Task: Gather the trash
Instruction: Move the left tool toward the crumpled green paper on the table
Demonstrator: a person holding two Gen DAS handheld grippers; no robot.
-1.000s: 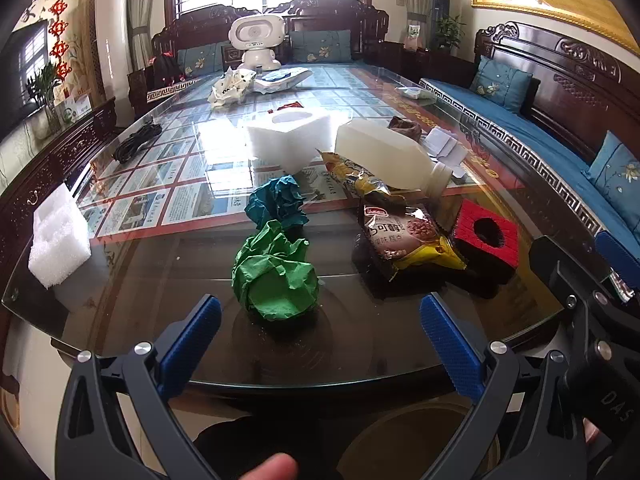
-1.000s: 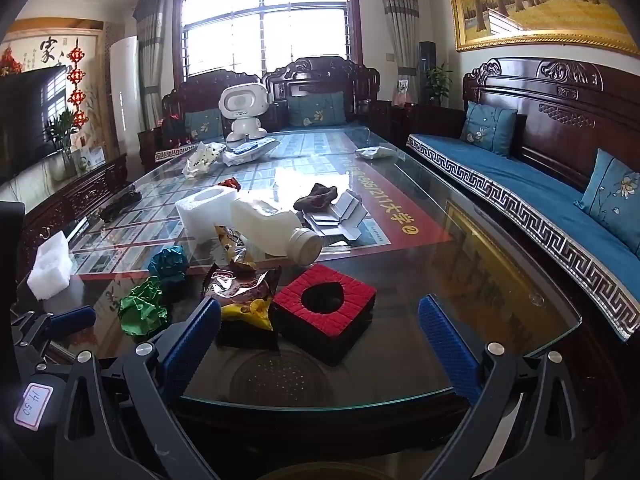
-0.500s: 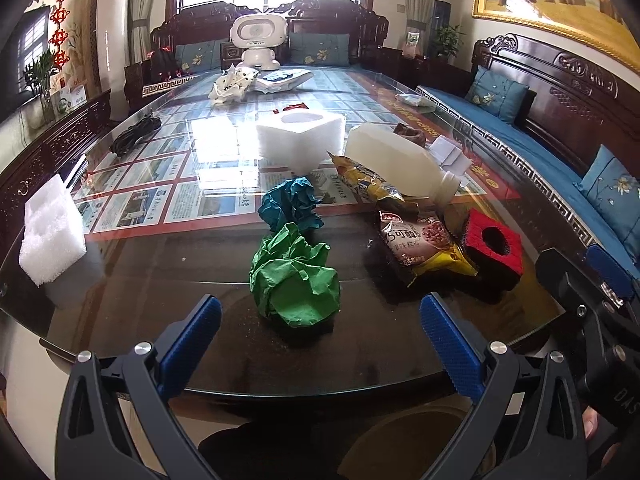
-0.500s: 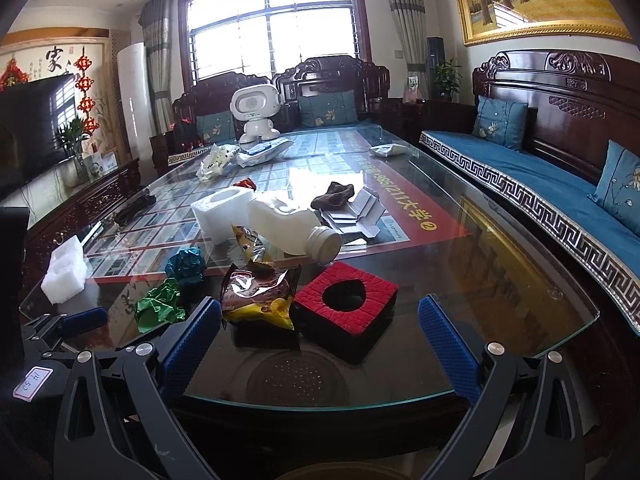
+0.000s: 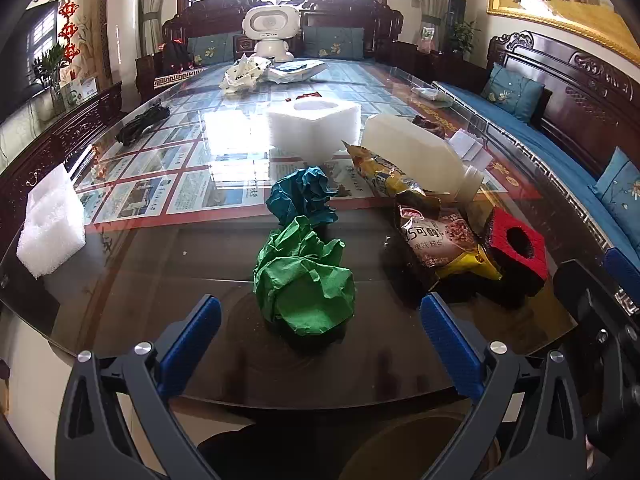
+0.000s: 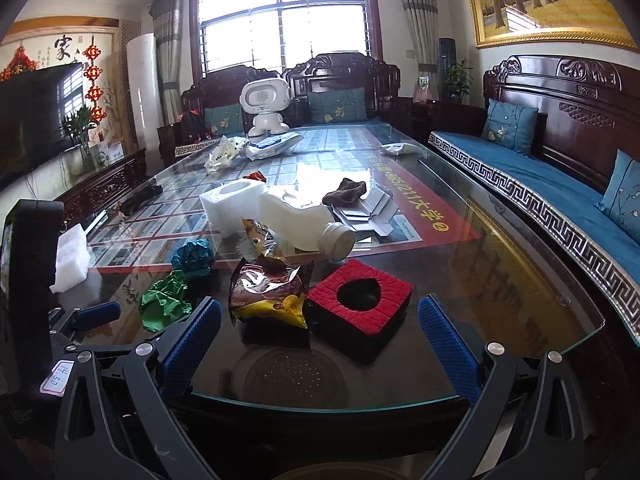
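Your left gripper [image 5: 320,328], jaws apart, has the green wad [image 5: 304,280] dead ahead between them; your right gripper [image 6: 319,330], also apart, faces the wrapper [image 6: 270,294]

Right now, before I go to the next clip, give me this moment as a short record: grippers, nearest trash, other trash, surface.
left gripper: open, empty, lined up on the green paper ball
right gripper: open, empty, facing the snack wrapper and red foam block
green paper ball: crumpled, nearest the table edge
teal paper ball: just behind the green one
snack wrapper: lying beside the red foam block
white plastic bottle: on its side
surface: glass table
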